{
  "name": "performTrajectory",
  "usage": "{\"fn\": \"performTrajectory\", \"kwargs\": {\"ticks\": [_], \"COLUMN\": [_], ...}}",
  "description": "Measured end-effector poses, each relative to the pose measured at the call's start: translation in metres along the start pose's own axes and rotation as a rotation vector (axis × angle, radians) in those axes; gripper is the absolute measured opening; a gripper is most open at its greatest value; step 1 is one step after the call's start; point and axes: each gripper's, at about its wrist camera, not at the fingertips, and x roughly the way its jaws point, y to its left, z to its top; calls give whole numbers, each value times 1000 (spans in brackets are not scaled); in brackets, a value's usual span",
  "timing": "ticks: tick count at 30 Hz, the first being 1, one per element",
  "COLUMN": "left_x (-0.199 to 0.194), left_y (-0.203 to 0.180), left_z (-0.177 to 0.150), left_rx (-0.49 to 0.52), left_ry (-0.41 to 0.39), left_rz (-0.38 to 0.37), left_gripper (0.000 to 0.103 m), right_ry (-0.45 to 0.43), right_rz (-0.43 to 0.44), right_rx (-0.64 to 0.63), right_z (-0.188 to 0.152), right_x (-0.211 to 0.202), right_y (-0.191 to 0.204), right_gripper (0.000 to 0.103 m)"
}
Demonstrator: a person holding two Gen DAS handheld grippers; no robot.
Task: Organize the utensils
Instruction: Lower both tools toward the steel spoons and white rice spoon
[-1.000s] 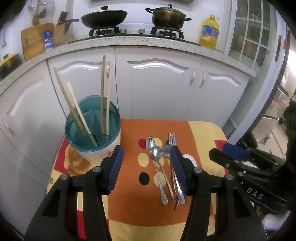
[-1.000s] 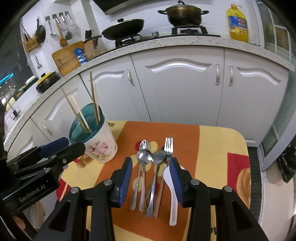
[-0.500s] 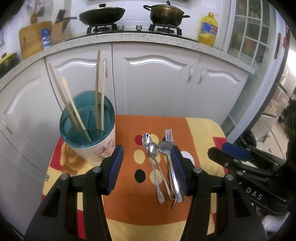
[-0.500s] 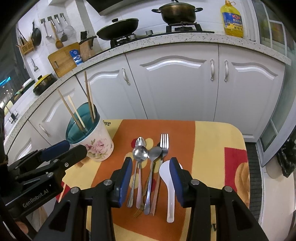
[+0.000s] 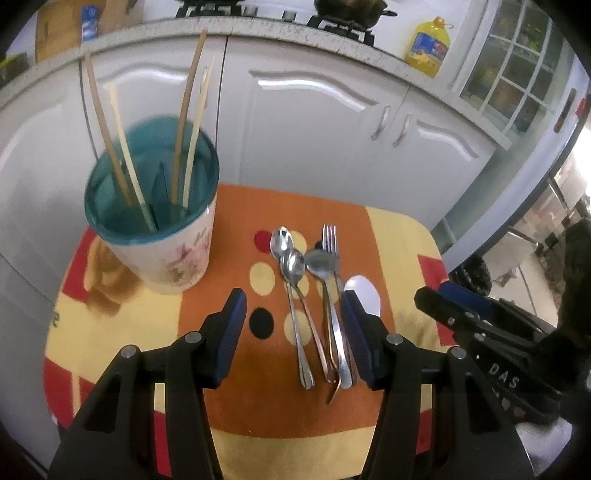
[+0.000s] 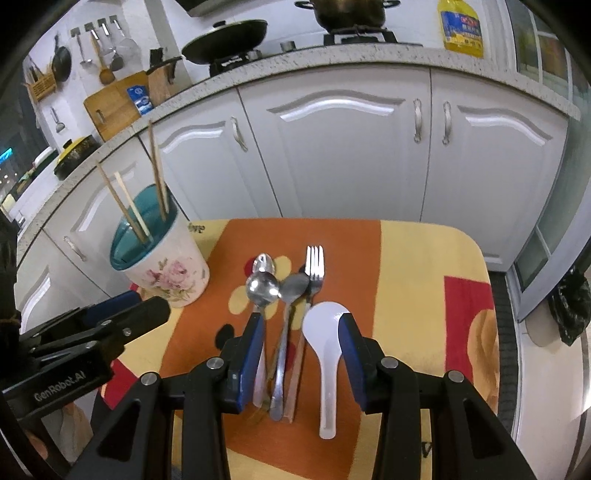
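A small bunch of cutlery lay side by side on the orange middle of the tablecloth [image 6: 413,258], handles toward the cameras: two metal spoons [image 6: 261,286] on the left, one bowl just ahead of the other, a third spoon [image 6: 293,287] beside them with its bowl touching the fork [image 6: 314,264], and a white soup spoon [image 6: 325,325] on the right of the group. In the left wrist view the same spoons [image 5: 291,264], fork [image 5: 329,240] and white spoon [image 5: 364,295] overlapped at the handles. To the left of the cutlery and apart from it stood a flowered cup [image 6: 166,266] with a teal inside, upright on the cloth, holding four chopsticks [image 6: 157,173] that leaned against its rim; the cup [image 5: 159,229] looked blurred in the left view. The right gripper [image 6: 301,350] hung above the handles with its blue-padded jaws spread wide, nothing between them, the white spoon and the metal handles showing in the gap. The left gripper [image 5: 293,326] was likewise wide and held nothing, over the cloth just left of the cutlery. Behind the table ran white cabinet doors [image 6: 332,140] under a speckled counter [image 6: 332,59] with a pan [image 6: 225,35], a pot and a yellow oil bottle [image 6: 461,27].
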Motion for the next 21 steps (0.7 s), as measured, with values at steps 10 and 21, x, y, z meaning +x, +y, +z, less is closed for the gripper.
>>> {"fn": "performTrajectory", "kwargs": {"ticks": [10, 21], "left_x": [32, 44], "left_y": [12, 15], "left_z": [-11, -13], "left_rx": [-39, -30], "left_ry": [94, 107], "left_rz": [-12, 23], "left_gripper": [52, 52], "right_ry": [83, 103], "right_rz": [6, 18], "right_rx": [60, 65], "right_z": [-12, -12], "right_x": [31, 42], "right_y": [-22, -22], "right_gripper": [40, 40]}}
